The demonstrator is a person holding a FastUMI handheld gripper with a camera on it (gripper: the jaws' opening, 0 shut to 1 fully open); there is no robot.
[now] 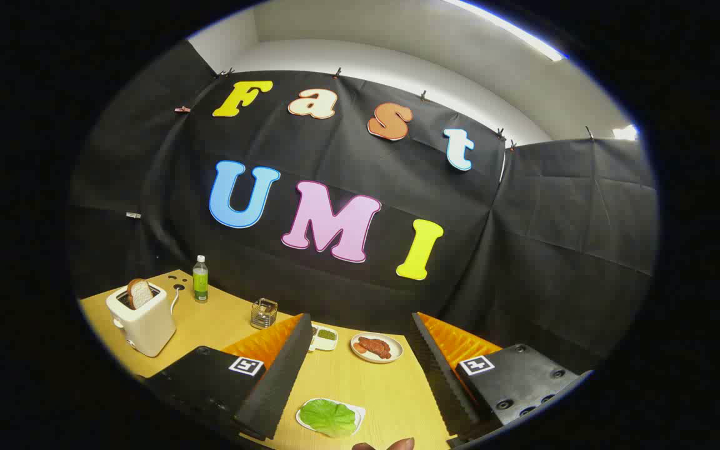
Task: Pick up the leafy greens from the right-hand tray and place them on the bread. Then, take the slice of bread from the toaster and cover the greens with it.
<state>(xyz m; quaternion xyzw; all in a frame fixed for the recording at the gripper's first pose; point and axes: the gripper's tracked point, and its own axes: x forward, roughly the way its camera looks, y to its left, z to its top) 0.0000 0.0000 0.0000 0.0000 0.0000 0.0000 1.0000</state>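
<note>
Now, well off to the left of your fingers and far beyond them, the toaster (143,324) stands upright on the wooden table (210,328), with the slice of bread (139,292) sticking up out of its slot, standing on edge and leaning slightly, its brown crust framing a pale crumb. Just beyond the toaster a bottle (200,279) with a green label stands upright, and nearer your left finger sits a small glass jar (264,313). Your gripper (360,375) has its jaws spread wide, nothing between the pads, the two fingers flanking an open lane of table. Between the fingers and close in, nearer your left finger (275,375), lie the leafy greens (329,417) on a small white tray (357,415); the leaf is bright green, ruffled and veined, lying flat with its long axis running roughly across the lane from one finger toward the other. Farther ahead, just past the left fingertip, is a little white dish (323,338) holding something dark green. To its right, still between the jaws but beyond them, a round plate (377,347) carries reddish-brown pieces of food. Your right finger (438,369) stands apart from all of these. At the near end of the lane, a fingertip (400,444) of someone's hand shows.
</note>
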